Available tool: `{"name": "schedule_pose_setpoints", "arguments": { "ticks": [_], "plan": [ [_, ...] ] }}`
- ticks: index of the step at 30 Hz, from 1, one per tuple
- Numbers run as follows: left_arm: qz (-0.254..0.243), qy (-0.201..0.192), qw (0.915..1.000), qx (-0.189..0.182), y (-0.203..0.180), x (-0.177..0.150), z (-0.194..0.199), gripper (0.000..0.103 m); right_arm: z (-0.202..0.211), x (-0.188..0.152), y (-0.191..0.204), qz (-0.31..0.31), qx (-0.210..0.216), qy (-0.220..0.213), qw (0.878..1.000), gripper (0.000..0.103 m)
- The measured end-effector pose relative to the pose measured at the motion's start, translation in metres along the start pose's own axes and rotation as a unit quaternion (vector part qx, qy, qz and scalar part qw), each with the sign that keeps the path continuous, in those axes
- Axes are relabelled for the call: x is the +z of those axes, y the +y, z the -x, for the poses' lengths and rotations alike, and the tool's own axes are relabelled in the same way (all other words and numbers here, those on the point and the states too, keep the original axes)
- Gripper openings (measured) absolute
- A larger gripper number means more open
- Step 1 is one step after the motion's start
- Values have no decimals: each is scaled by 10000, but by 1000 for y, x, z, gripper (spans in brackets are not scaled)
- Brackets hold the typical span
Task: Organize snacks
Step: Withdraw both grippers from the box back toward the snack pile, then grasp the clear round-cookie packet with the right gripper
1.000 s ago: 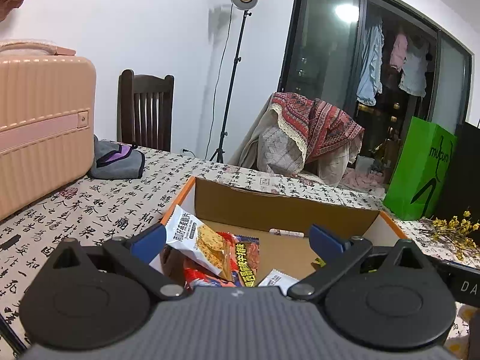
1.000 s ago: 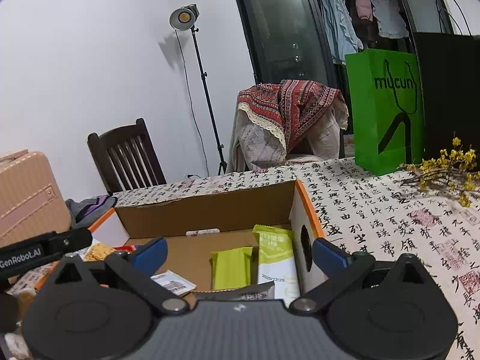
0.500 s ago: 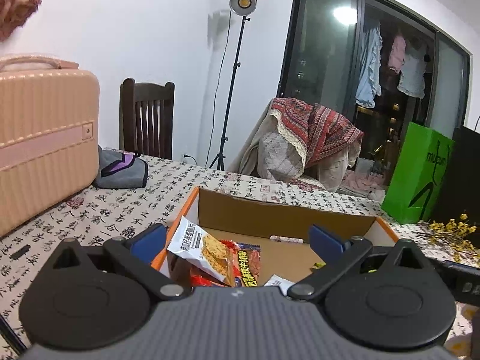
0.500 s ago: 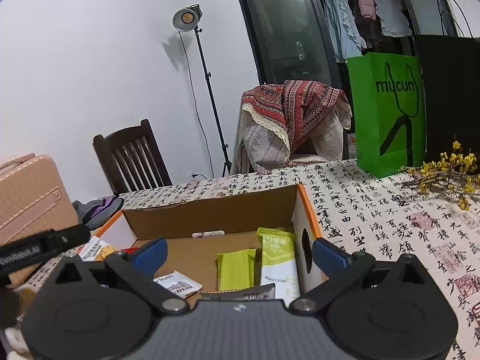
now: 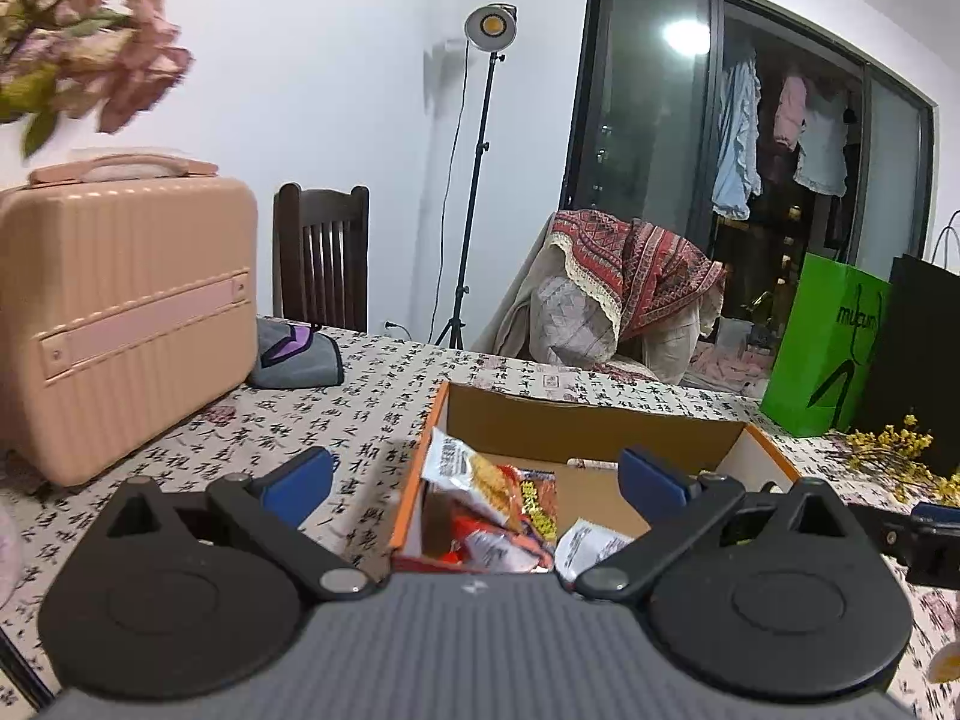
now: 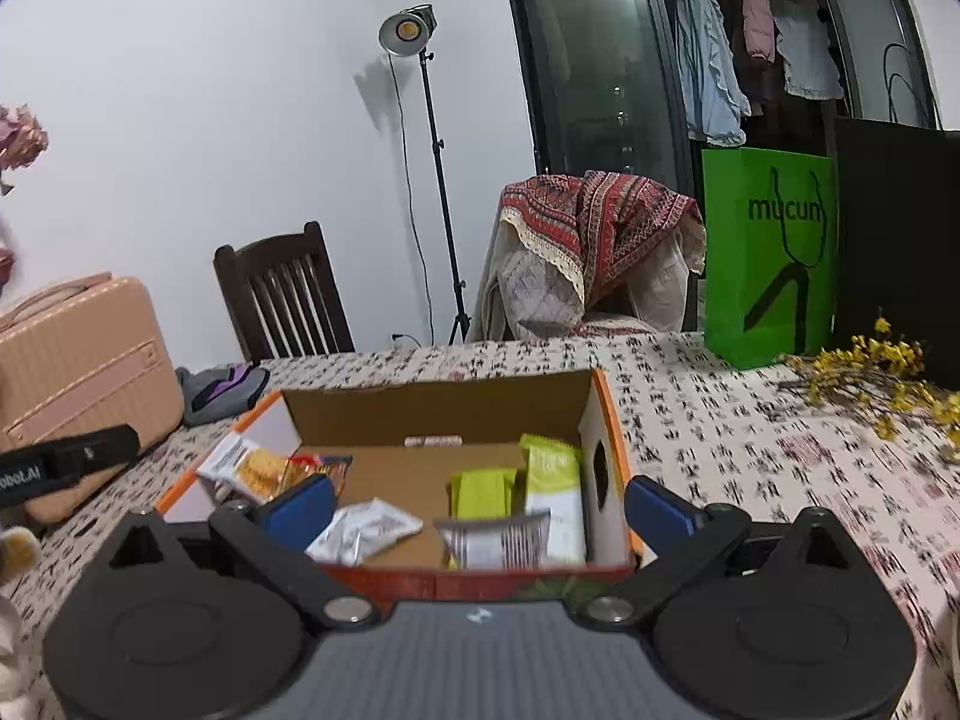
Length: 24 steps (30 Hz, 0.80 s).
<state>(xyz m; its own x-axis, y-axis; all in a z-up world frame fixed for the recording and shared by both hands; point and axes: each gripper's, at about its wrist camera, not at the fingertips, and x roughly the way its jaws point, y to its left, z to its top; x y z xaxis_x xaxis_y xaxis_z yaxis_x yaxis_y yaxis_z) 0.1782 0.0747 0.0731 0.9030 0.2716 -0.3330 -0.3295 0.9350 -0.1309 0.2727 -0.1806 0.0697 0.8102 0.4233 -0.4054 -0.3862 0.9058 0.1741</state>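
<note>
Snack packets sit in an open brown cardboard box with orange edges (image 6: 600,414) at the centre of the right wrist view: two lime-green wrappers (image 6: 549,480) stand against its right wall, a silvery white packet (image 6: 366,531) lies on its floor, and a cracker-print packet (image 5: 465,468) leans in the left corner. Both the left gripper (image 5: 477,477) and the right gripper (image 6: 480,507) hold their blue-tipped fingers wide apart, empty, low in frame. A pink ribbed suitcase (image 5: 120,312) stands at left on the calligraphy-print tablecloth (image 6: 750,438).

Green bag (image 6: 768,252): "mucun". Black strap (image 6: 66,462): "obot.AI", partly cut.
</note>
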Motion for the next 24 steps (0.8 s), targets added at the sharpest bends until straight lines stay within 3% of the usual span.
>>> {"name": "schedule_pose_setpoints", "arguments": {
  "ticks": [14, 21, 24],
  "plan": [
    [12, 177, 9998, -97, 39, -56, 68, 103, 61, -73, -10, 104, -35, 414, 9991, 103],
    [-29, 258, 9994, -247, 41, -71, 80, 103, 74, -97, -11, 4, 119, 571, 9983, 103],
    [-40, 272, 9992, -282, 41, -74, 81, 103, 77, -101, -6, 173, -11, 676, 9976, 103]
  ]
}}
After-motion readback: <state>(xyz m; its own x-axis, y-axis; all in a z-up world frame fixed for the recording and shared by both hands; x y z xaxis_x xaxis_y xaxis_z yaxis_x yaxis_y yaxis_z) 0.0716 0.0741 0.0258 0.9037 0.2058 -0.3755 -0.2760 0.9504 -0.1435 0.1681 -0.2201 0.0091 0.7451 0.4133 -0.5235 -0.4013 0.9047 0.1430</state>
